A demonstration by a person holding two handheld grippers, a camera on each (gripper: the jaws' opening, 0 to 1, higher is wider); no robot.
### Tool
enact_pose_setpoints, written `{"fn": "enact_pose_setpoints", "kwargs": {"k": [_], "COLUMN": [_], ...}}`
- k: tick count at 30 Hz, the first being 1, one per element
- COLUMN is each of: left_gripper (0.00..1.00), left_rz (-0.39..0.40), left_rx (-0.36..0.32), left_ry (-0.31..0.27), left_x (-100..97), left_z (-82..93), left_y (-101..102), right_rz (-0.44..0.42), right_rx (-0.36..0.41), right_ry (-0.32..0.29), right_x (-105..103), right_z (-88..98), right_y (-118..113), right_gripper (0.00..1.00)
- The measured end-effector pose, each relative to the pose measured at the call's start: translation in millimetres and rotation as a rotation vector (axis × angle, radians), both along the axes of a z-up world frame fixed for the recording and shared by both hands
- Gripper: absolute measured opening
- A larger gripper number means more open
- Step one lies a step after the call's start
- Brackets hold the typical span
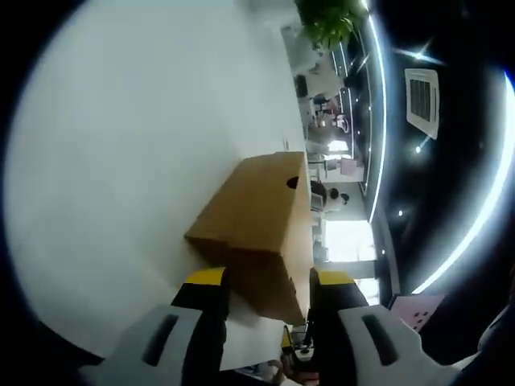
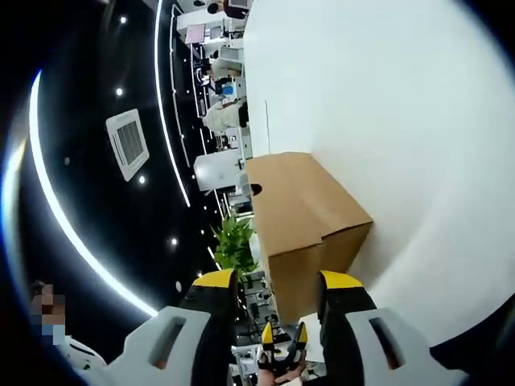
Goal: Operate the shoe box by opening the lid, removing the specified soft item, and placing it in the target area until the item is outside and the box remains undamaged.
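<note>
A brown cardboard shoe box (image 1: 256,217) lies on the white table (image 1: 121,161) with its lid down; a small round hole marks its far end. My left gripper (image 1: 269,280) is open, and its yellow-tipped jaws stand on either side of the box's near end. The right gripper view shows the same box (image 2: 302,213) from another side, also closed. My right gripper (image 2: 278,281) is open too, its jaws straddling the near corner. Whether any jaw touches the cardboard I cannot tell. The soft item is hidden.
Both views are rolled, so the table (image 2: 402,121) runs up one side. Beyond it are office desks, a green plant (image 2: 235,241) and a dark ceiling with lights. A small yellow-tipped gripper held in a hand (image 2: 282,346) shows low between my right jaws.
</note>
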State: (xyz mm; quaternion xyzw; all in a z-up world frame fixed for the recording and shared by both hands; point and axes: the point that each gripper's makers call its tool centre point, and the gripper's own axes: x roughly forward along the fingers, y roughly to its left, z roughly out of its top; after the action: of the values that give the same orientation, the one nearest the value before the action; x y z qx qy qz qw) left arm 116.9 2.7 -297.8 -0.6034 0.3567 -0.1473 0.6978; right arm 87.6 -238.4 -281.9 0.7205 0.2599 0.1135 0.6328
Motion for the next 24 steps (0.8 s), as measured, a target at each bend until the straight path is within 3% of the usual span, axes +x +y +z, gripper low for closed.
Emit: {"fn": "enact_pose_setpoints", "kwargs": {"k": [5, 12, 14, 21, 24], "left_gripper": [0.40, 0.40, 0.44, 0.39, 0.38], "left_rz": [-0.003, -0.006, -0.008, -0.011, 0.006], "left_rx": [0.015, 0.030, 0.041, 0.045, 0.034], "left_ry": [0.003, 0.005, 0.005, -0.005, 0.003], "left_x": [1.1, 2.9, 3.4, 6.3, 11.3], "left_z": [-3.8, -7.3, -8.9, -8.2, -10.6], "left_y": [0, 0, -1, -2, 3], "right_rz": [0.012, 0.022, 0.027, 0.048, 0.061], "right_rx": [-0.015, -0.058, -0.058, -0.088, -0.096], "right_ry": [0.019, 0.000, -0.005, 0.000, 0.025], "right_x": [2, 0, 2, 5, 5], "right_z": [2.1, 14.8, 10.9, 7.1, -6.1], "right_y": [10, 22, 17, 18, 13], "right_gripper": [0.38, 0.35, 0.36, 0.35, 0.27]}}
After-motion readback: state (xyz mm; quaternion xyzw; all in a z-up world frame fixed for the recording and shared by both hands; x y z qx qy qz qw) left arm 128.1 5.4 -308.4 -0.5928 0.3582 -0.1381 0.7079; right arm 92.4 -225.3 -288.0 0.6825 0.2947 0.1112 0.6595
